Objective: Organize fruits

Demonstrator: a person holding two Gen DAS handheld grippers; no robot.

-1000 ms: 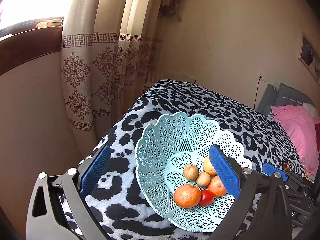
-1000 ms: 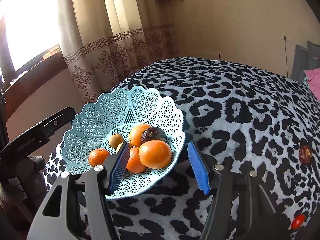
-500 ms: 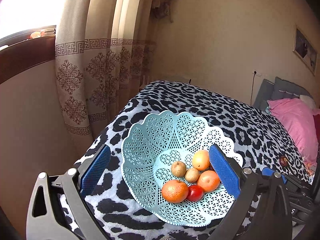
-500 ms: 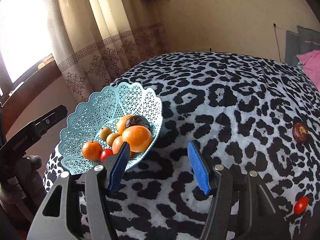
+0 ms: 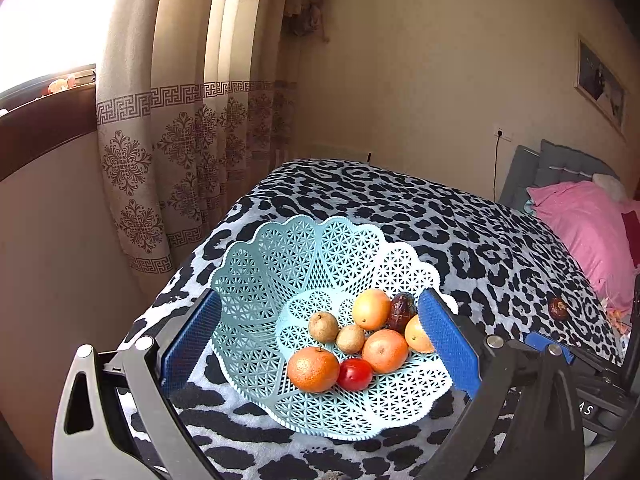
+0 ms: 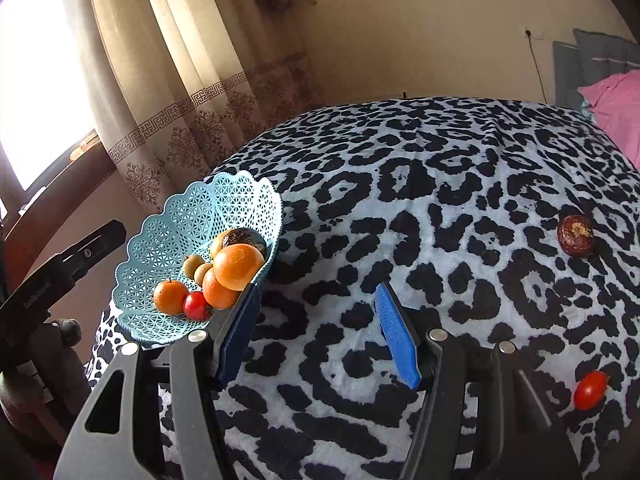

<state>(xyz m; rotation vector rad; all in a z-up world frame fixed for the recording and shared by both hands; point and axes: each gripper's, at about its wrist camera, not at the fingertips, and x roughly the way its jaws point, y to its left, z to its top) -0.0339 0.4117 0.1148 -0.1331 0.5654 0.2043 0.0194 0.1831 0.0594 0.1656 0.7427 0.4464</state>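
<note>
A light blue lattice basket [image 5: 260, 280] sits on the leopard-print bedspread [image 6: 440, 168] near the bed's left corner. It holds three oranges [image 5: 313, 369], a red tomato [image 5: 354, 374], two small brown fruits [image 5: 323, 326] and a dark wrinkled fruit [image 5: 402, 307]. My left gripper [image 5: 320, 340] is open, one blue pad on each side of the basket. My right gripper [image 6: 318, 336] is open and empty over the bedspread, just right of the basket [image 6: 192, 232]. Further right, a dark brown fruit [image 6: 576, 236] and a red tomato [image 6: 591, 390] lie loose on the bedspread.
Patterned curtains [image 5: 168, 152] and a window hang behind the bed's corner, and the bed edge drops off left of the basket. Pink pillows [image 5: 580, 232] and a grey headboard [image 5: 560, 164] are at the far right. The left gripper's black body [image 6: 60, 272] shows beside the basket.
My right gripper has drawn back from the basket rim and swung right, bringing the loose fruits closer in view. The basket has settled flatter on the bed. The left gripper stays open.
</note>
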